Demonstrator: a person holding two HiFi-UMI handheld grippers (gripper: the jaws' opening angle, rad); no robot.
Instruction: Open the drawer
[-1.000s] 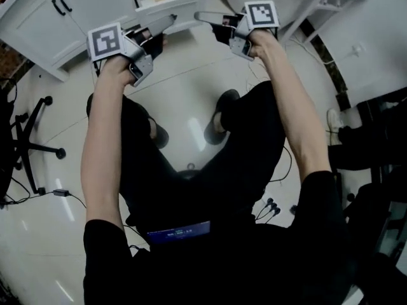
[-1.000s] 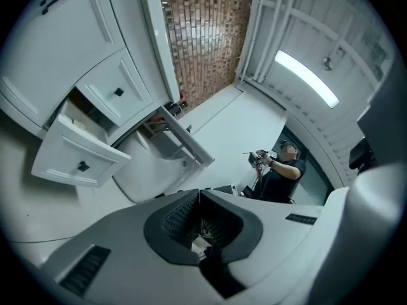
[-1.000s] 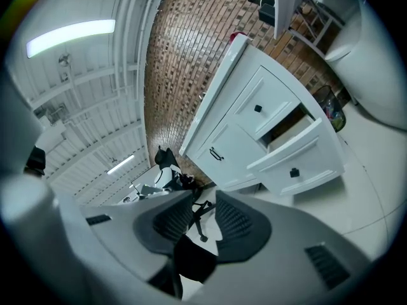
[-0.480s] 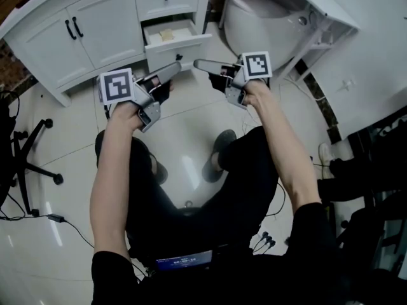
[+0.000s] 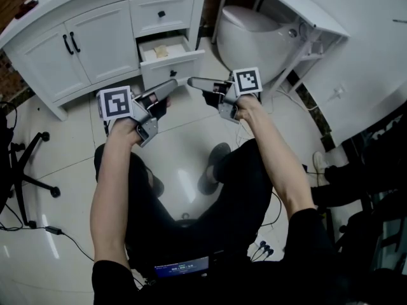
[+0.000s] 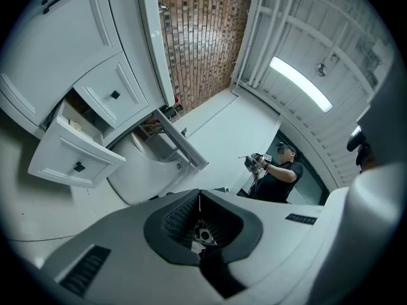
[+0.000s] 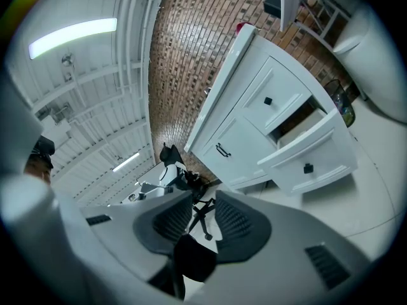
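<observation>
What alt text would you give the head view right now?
Seen from steeply above, a person holds the left gripper and right gripper in front of a white vanity, tips pointing toward each other. The vanity's lower drawer is pulled open and its upper drawer is closed. A toilet sits to the right.

Black sleeves (image 5: 111, 278), trousers (image 5: 241, 176); grey left gripper (image 5: 172, 82), right gripper (image 5: 191, 81).
</observation>
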